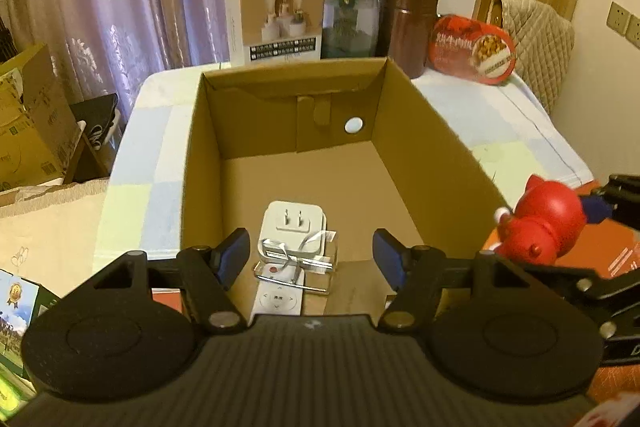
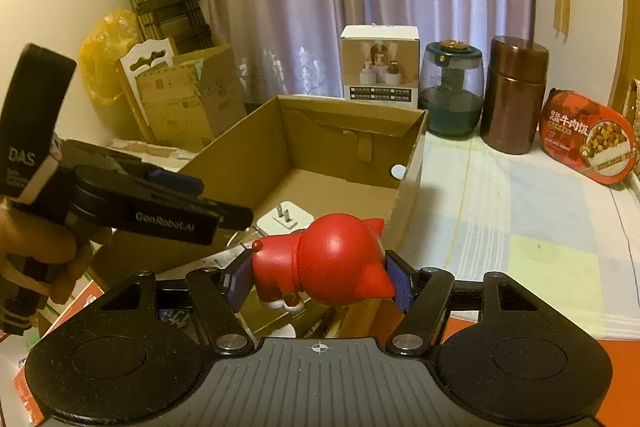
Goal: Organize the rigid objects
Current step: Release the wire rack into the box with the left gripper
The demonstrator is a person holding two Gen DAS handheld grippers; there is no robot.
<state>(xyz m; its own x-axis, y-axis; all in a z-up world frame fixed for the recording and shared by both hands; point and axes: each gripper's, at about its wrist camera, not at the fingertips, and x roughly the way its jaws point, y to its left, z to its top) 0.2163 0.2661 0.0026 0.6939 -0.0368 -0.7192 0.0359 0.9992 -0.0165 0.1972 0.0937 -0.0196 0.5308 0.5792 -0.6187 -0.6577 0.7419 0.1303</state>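
An open cardboard box (image 1: pixel 432 147) stands on the table; it also shows in the right wrist view (image 2: pixel 412 163). Inside near its front wall lie a white plug adapter (image 1: pixel 294 227), a clear piece with a silver ribbon (image 1: pixel 316 263) and a white remote (image 1: pixel 278 299). My left gripper (image 1: pixel 314 259) is open and empty, over the box's front edge above these items. My right gripper (image 2: pixel 320 281) is shut on a red cat figurine (image 2: pixel 332 263), held sideways just outside the box's near right corner. The figurine (image 1: pixel 540 227) shows at the right in the left wrist view.
Along the back of the table stand a white product box (image 1: pixel 276 19), a green glass jar (image 1: pixel 350 21), a brown canister (image 1: pixel 408 23) and a red food tub (image 1: pixel 472 47). Cardboard boxes (image 1: pixel 28 123) are piled on the left. A checked cloth (image 2: pixel 520 227) covers the table.
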